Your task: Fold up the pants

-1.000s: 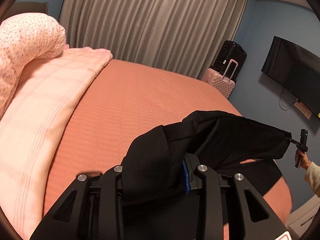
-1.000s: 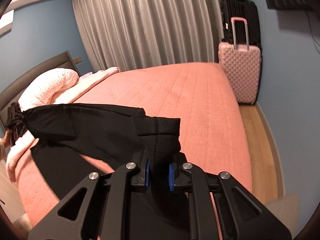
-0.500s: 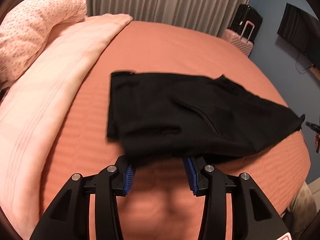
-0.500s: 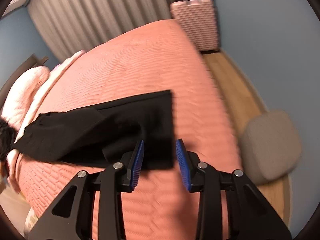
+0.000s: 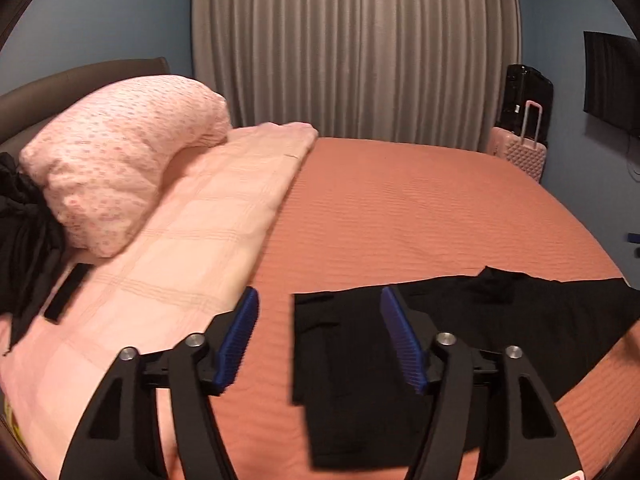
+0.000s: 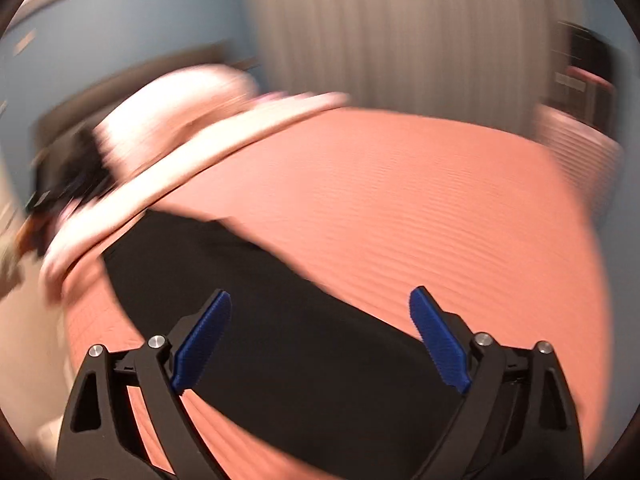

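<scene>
On the orange bedspread, black pants lie flat.

One pair of black pants lies on the one bed, which has a single salmon cover. Two grippers are in use, the left gripper and the right gripper, each with two fingers and two blue ribbed pads, so four pads in all. By the headboard I count one spotted pink pillow and one folded pale pink blanket. One more heap of dark clothing sits at the pillow's side. Against the far wall stand two suitcases, one pink suitcase and one black suitcase. One curtain covers the window, and one wall screen hangs on the right.
</scene>
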Demonstrator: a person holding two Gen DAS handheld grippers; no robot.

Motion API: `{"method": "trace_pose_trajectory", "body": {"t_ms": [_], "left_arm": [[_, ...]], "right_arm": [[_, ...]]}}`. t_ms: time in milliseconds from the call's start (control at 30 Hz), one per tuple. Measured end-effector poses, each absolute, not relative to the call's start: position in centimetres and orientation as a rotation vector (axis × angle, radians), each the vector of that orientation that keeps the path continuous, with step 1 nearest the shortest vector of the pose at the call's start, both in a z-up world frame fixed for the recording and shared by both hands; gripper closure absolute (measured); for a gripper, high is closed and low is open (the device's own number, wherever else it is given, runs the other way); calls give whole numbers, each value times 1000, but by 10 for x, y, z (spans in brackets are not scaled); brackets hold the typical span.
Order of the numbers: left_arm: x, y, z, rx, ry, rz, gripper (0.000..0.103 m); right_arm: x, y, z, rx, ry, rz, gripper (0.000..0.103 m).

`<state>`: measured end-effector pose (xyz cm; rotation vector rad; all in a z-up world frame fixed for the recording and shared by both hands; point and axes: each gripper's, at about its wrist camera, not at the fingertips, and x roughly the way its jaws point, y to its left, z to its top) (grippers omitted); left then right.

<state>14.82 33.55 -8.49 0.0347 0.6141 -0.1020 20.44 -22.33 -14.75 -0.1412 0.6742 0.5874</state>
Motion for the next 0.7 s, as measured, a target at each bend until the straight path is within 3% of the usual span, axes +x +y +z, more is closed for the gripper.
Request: {"method": "trace_pose_trajectory", "body": {"t_ms": [100, 267, 467, 700], "left_arm": [[157, 294, -107, 80, 626, -79, 31], [156, 237, -144, 211, 673, -46, 31], [136, 225, -175, 132, 747, -131, 30], [123, 236, -176, 86, 737, -83, 22]], "right_arm": [[250, -117, -184, -305, 735, 728, 23], [296, -33, -229, -374, 831, 840, 42], [332, -3, -248, -334, 902, 863, 43], [363, 23, -267, -321, 960, 858, 44]]}}
